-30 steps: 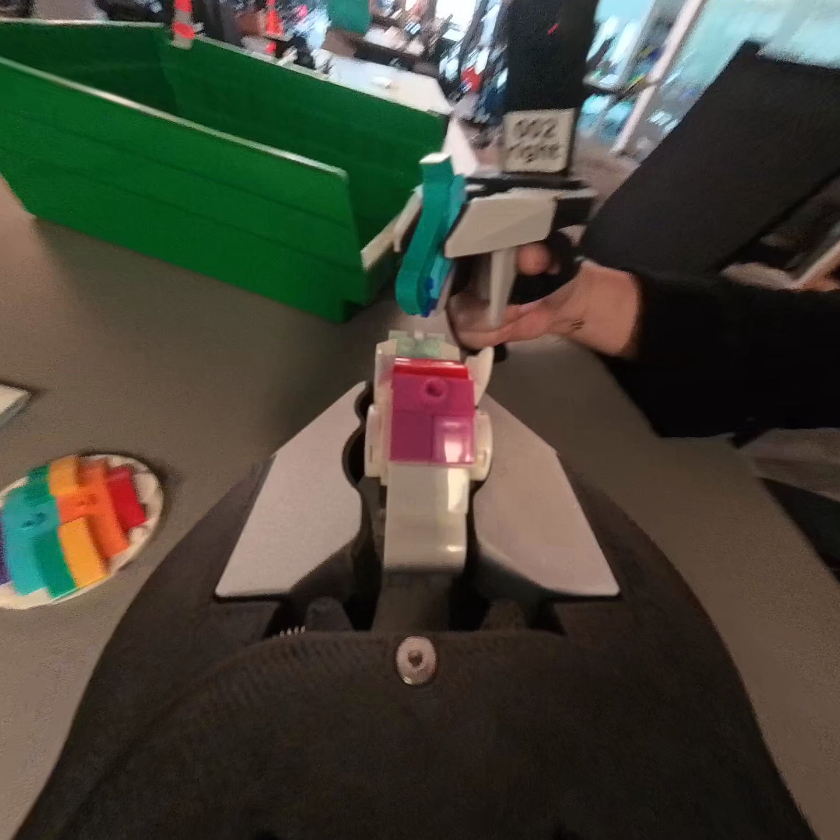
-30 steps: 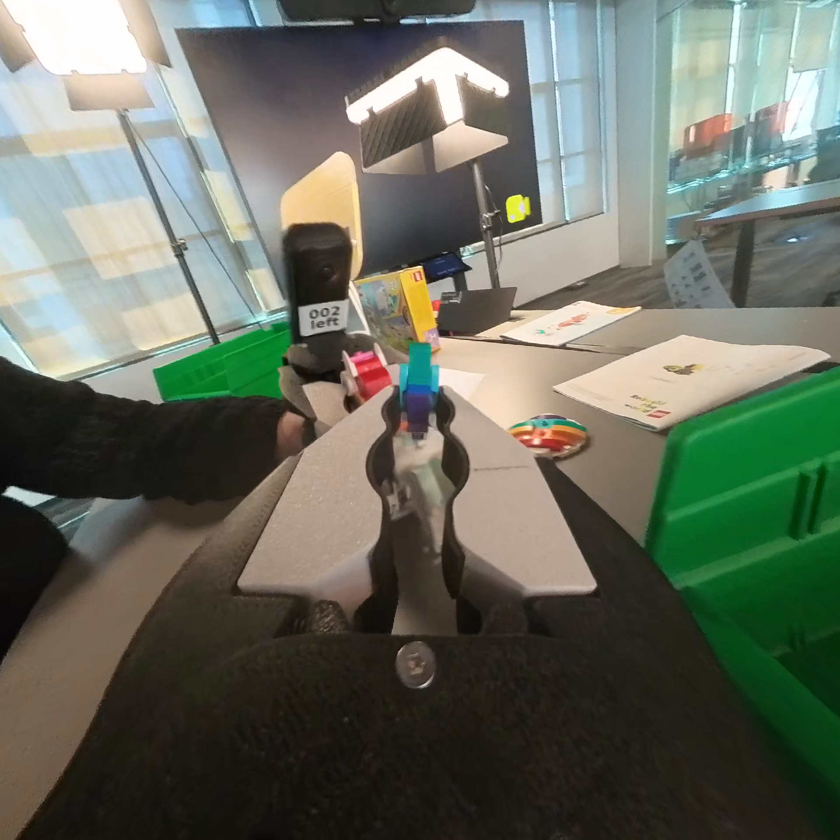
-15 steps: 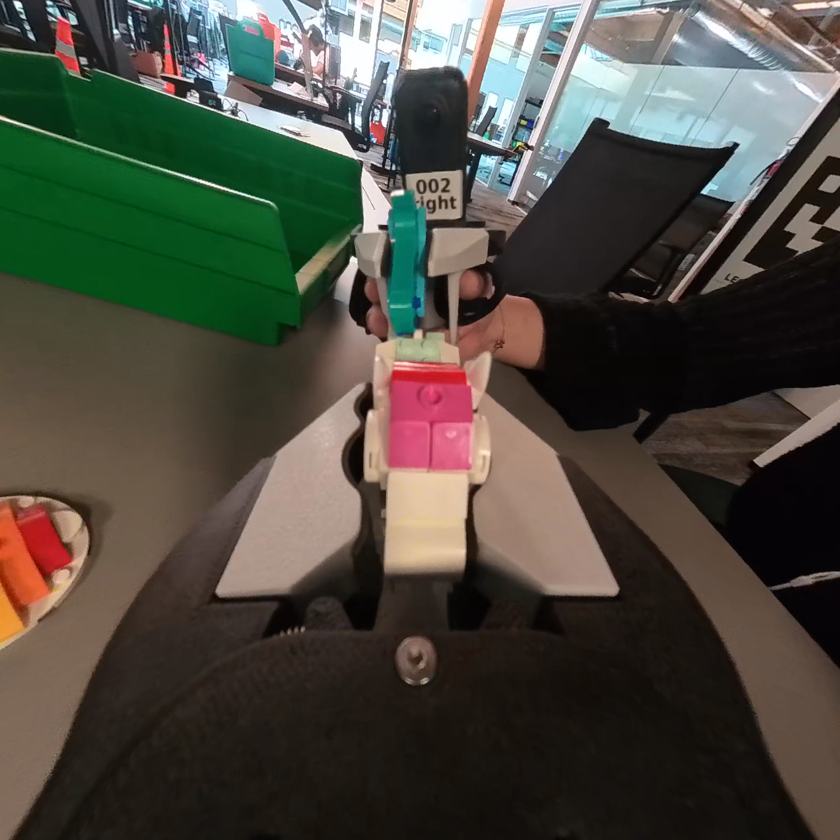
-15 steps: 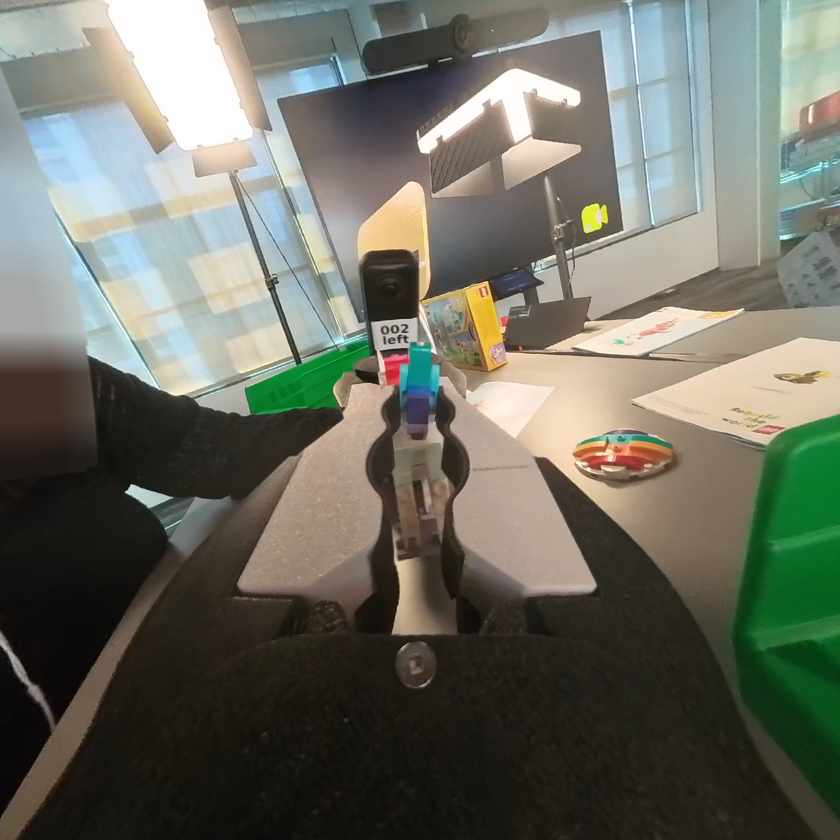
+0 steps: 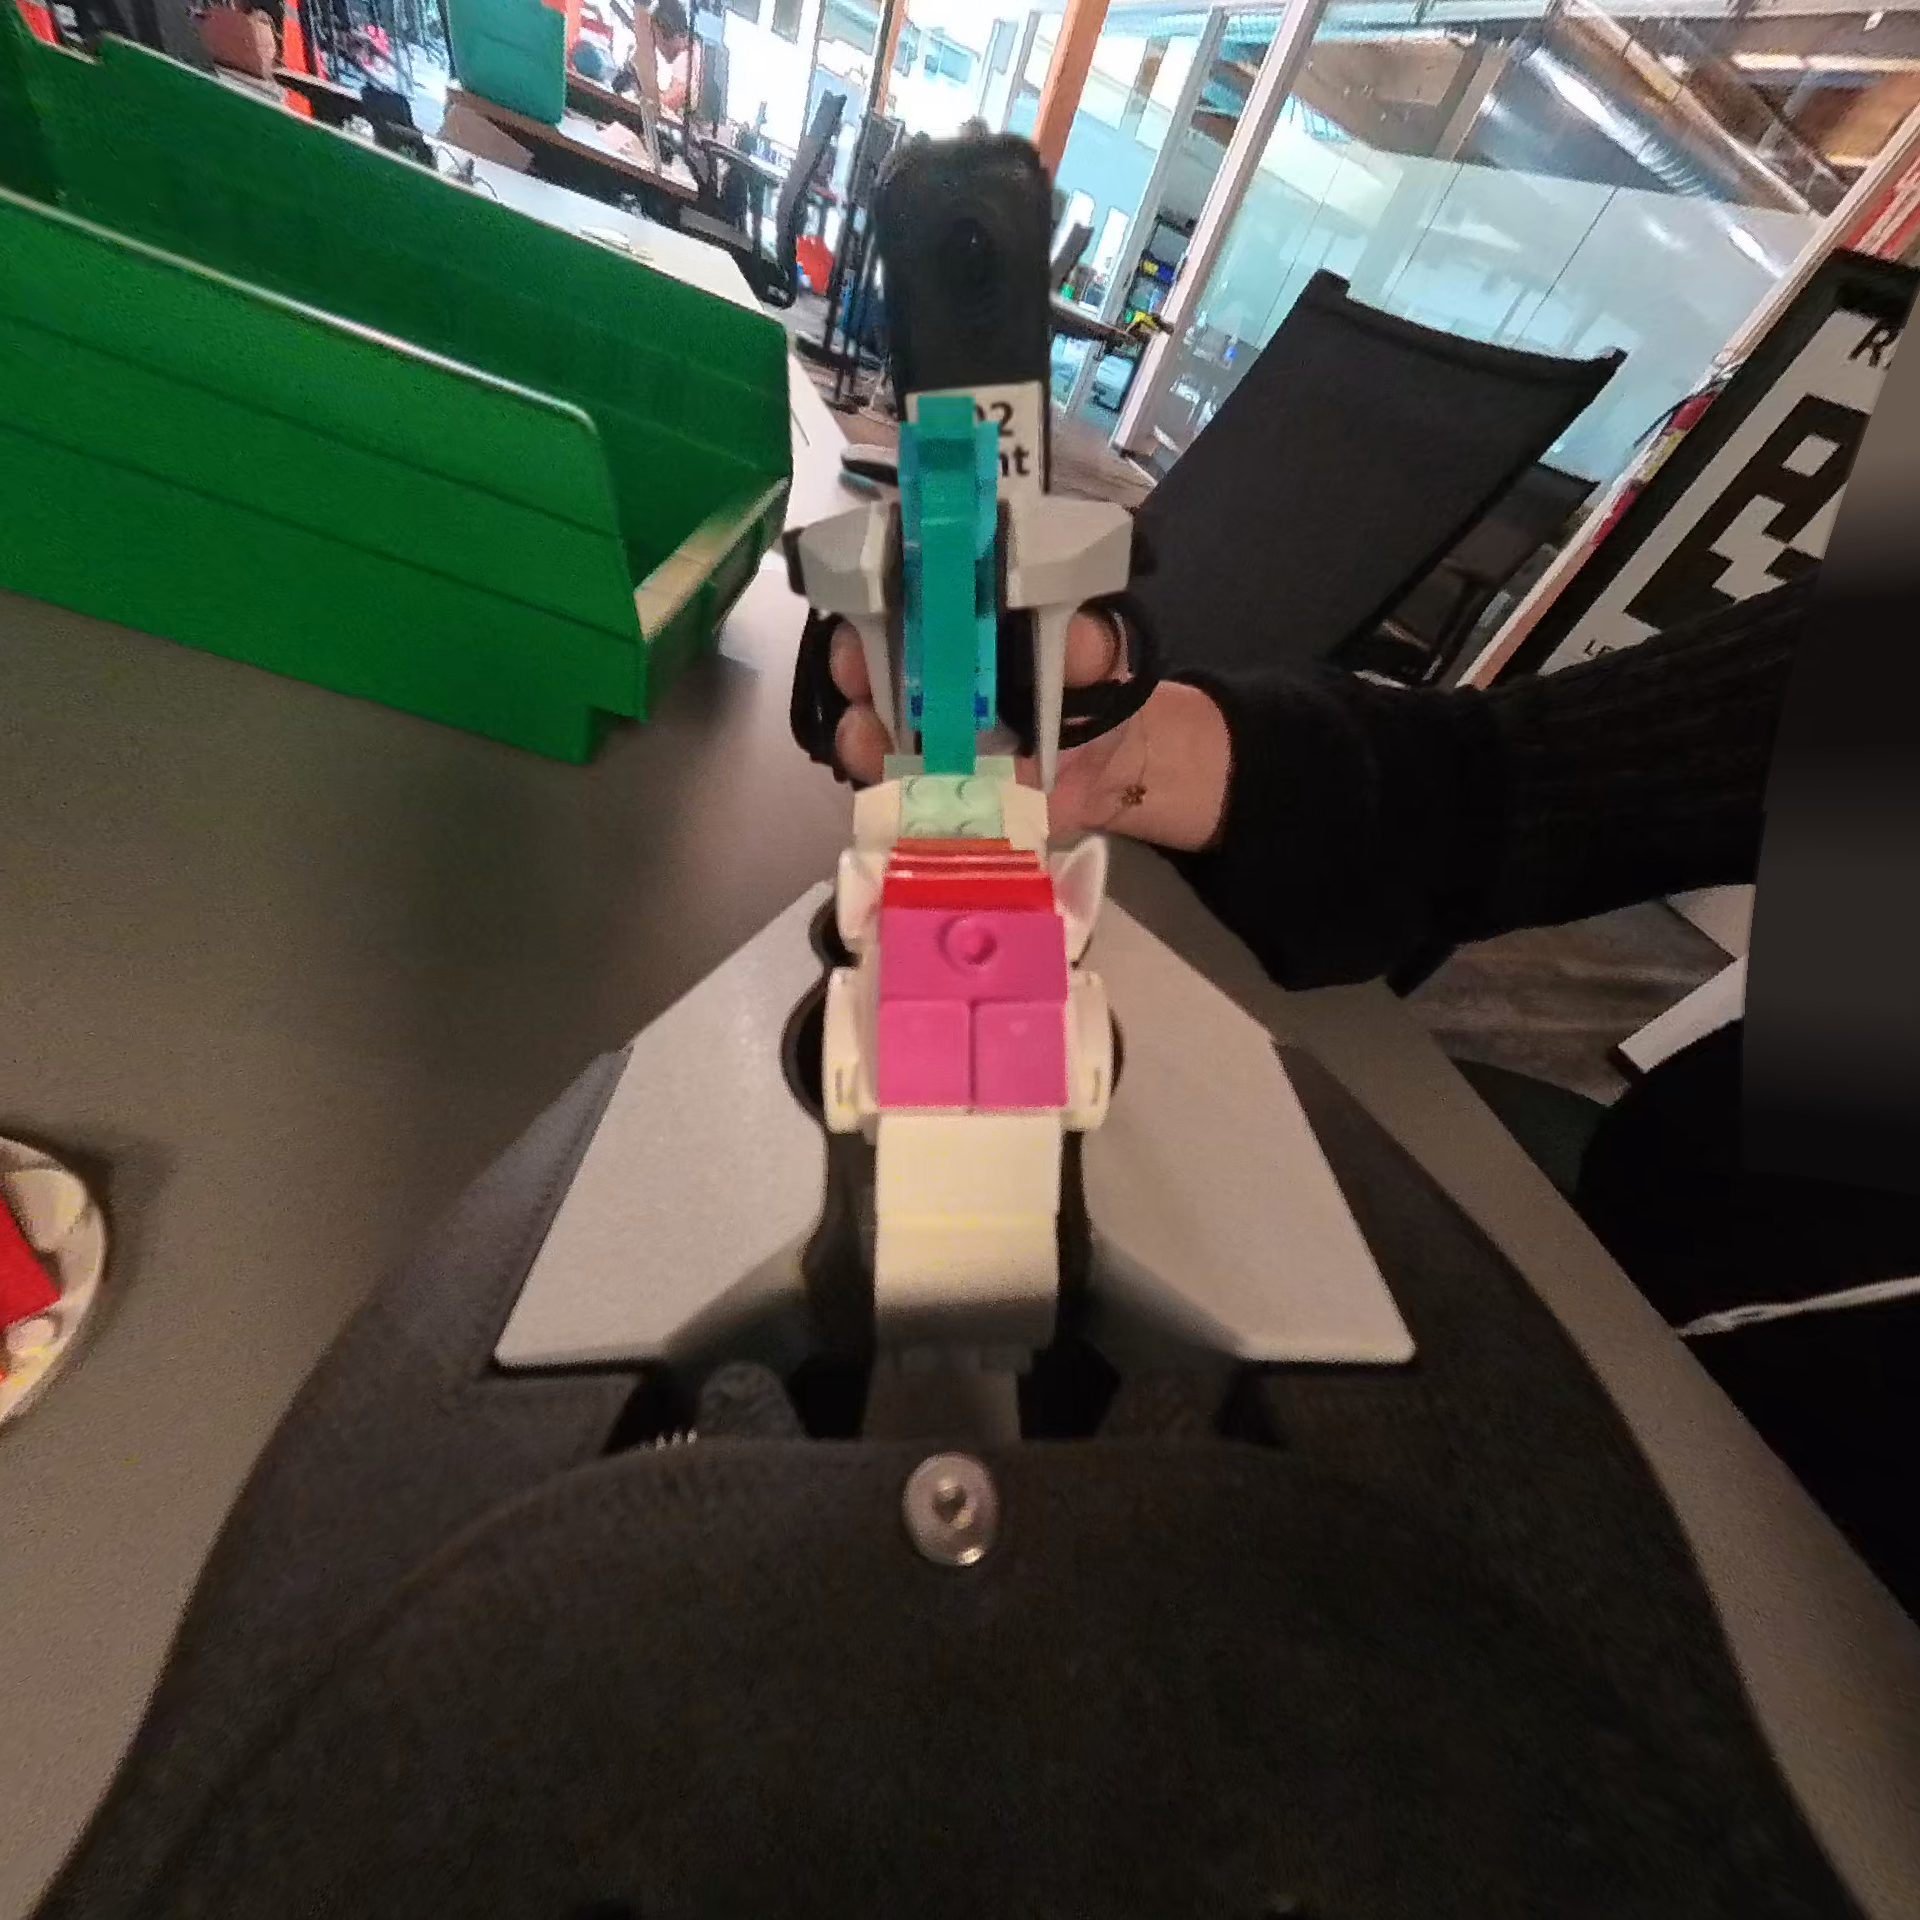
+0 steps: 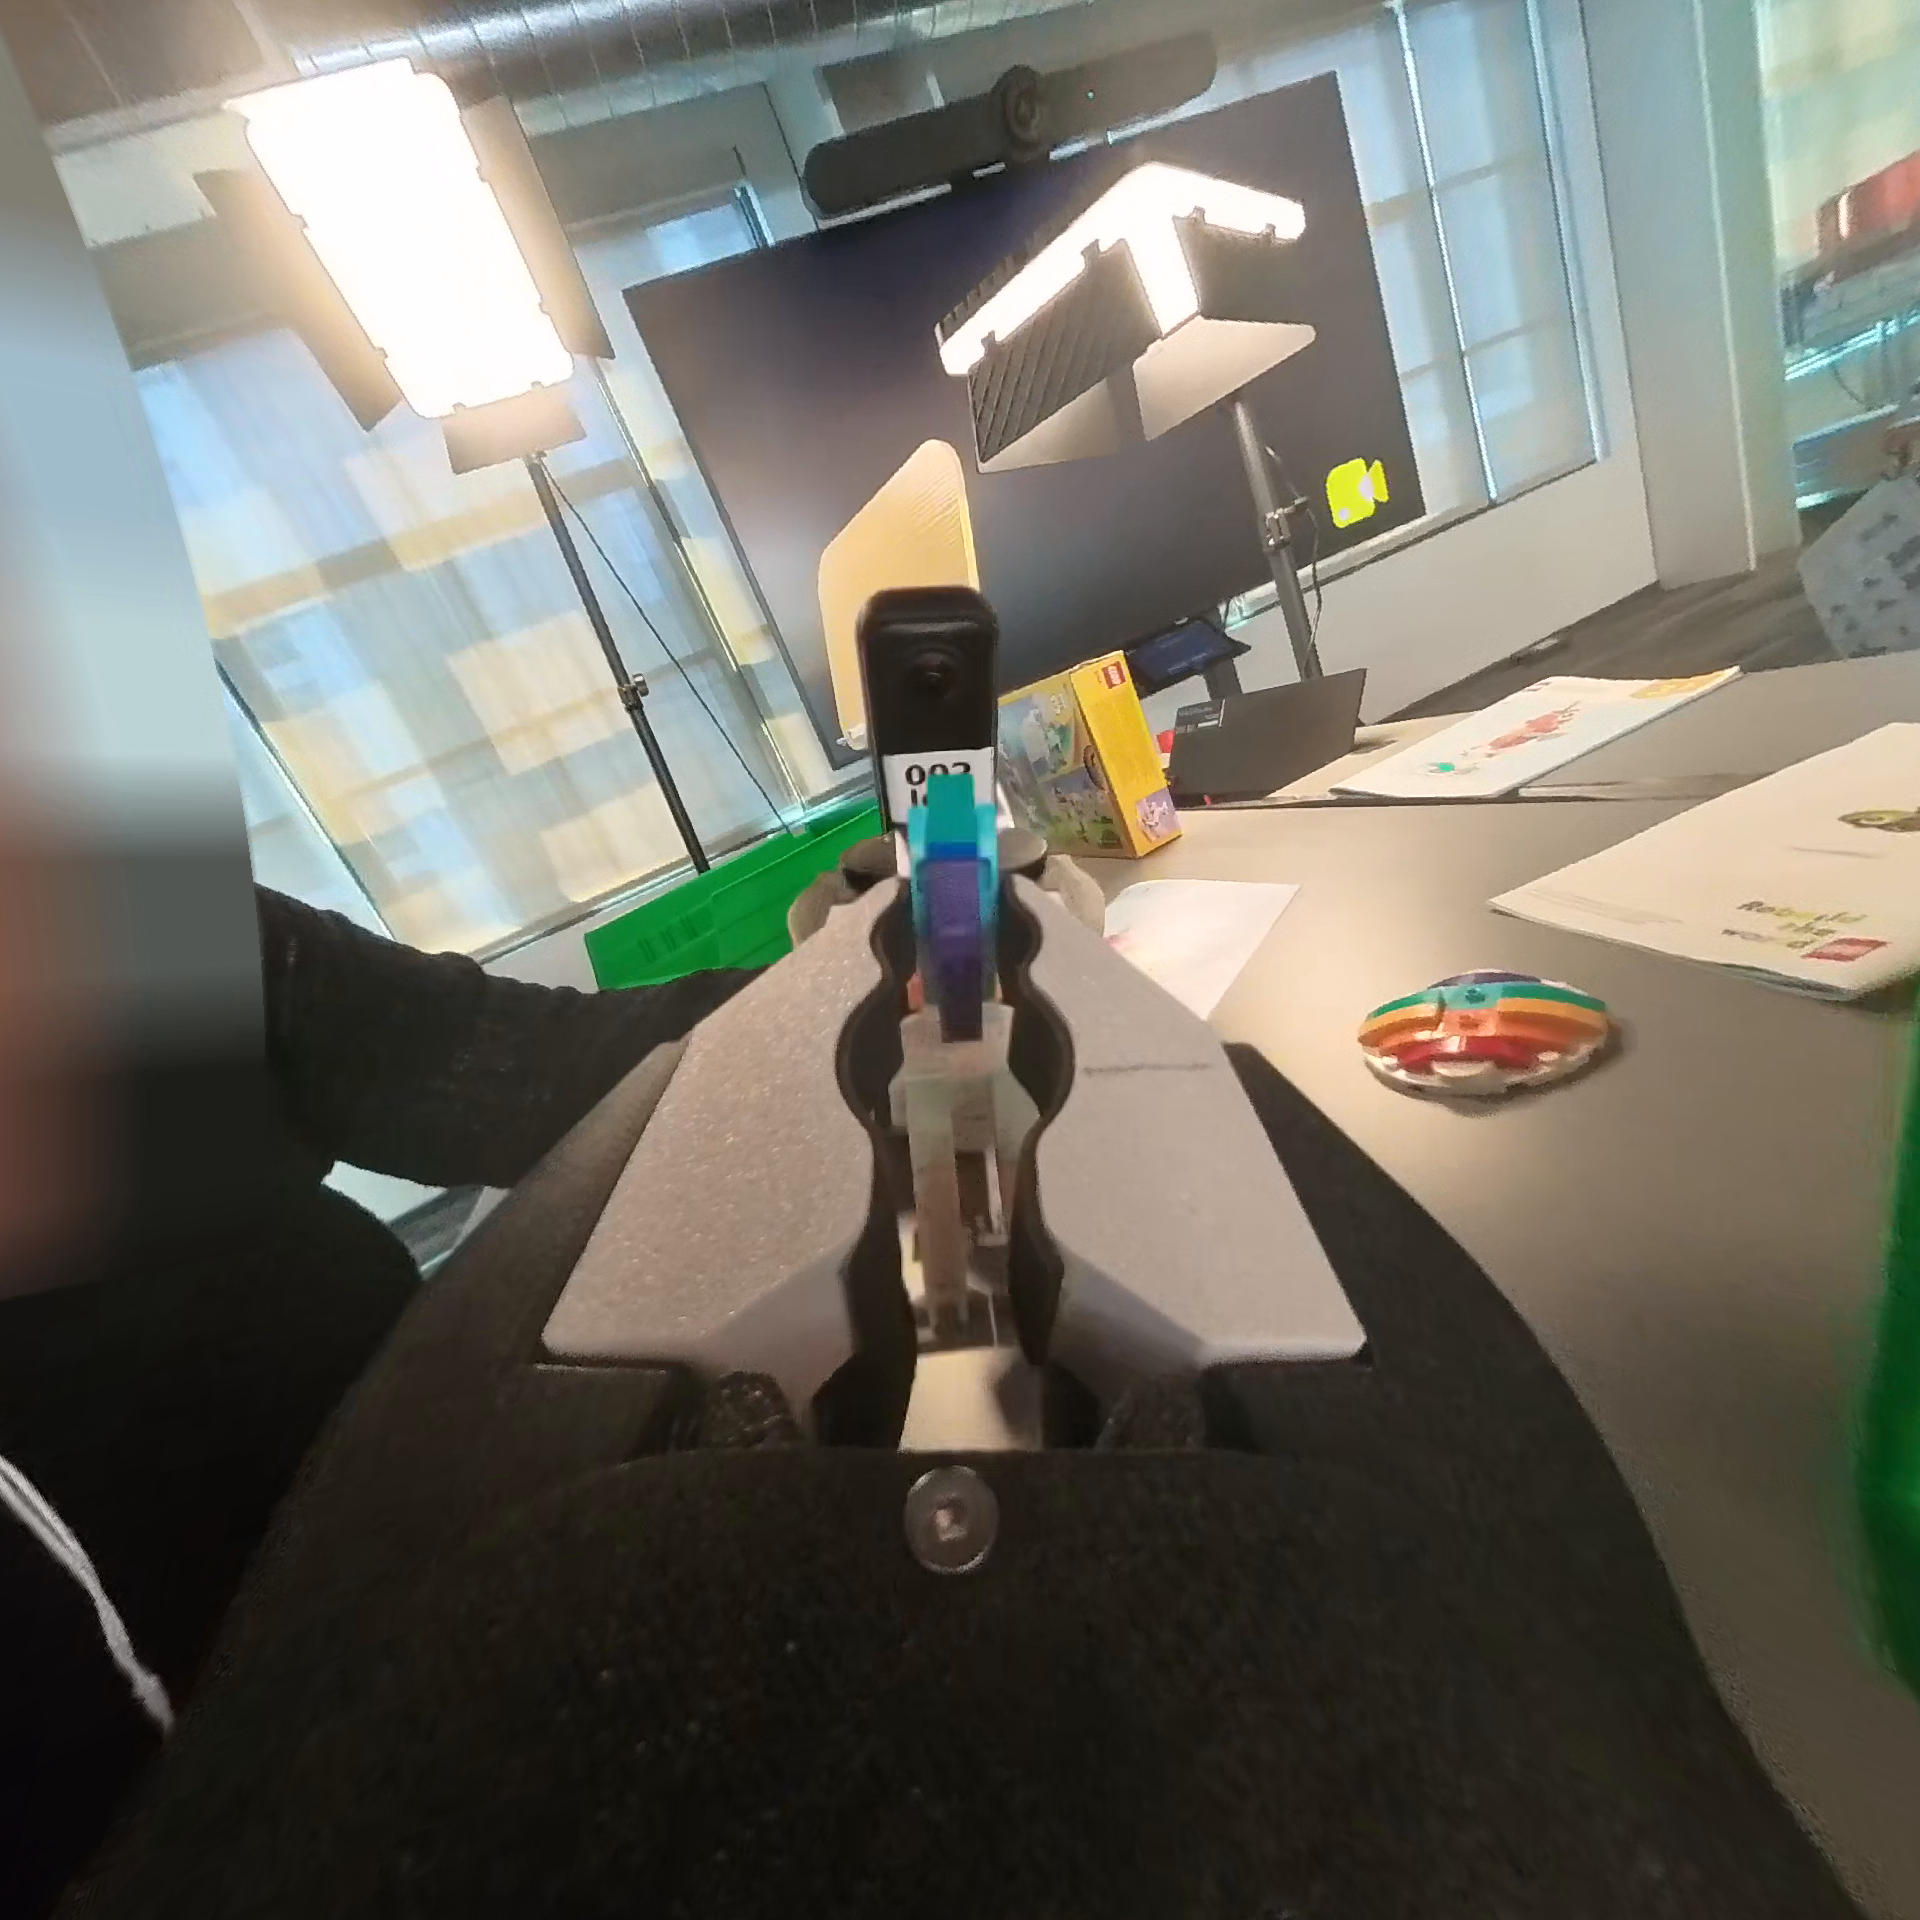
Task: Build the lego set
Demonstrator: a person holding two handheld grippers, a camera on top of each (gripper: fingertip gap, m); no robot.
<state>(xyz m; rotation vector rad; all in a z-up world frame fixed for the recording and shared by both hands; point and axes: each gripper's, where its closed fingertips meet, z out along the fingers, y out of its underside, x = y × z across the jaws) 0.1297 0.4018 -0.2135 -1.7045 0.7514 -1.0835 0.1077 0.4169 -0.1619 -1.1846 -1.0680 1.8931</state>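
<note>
My left gripper (image 5: 966, 935) is shut on a white lego build (image 5: 966, 1195) topped with pink and red bricks and a mint plate (image 5: 951, 805) at its far end. My right gripper (image 5: 961, 644) faces it, shut on a curved teal, blue and purple lego piece (image 5: 945, 582). The piece's lower end meets the mint plate. In the right wrist view the same piece (image 6: 951, 914) stands upright between my right gripper's (image 6: 951, 935) fingers. It hides most of the left gripper and the build behind it.
A green bin (image 5: 312, 468) stands at the back left, and another bin edge (image 6: 1891, 1351) is close on the right. A round rainbow lego disc (image 6: 1486, 1029) lies on the grey table. Booklets (image 6: 1714, 883) and a yellow box (image 6: 1091, 769) lie farther off. The left gripper's tips are roughly 5 centimeters from the right gripper's.
The two grippers have come together. The teal piece went from tilted and off to one side to upright and in line, with its lower end now on the mint plate.
</note>
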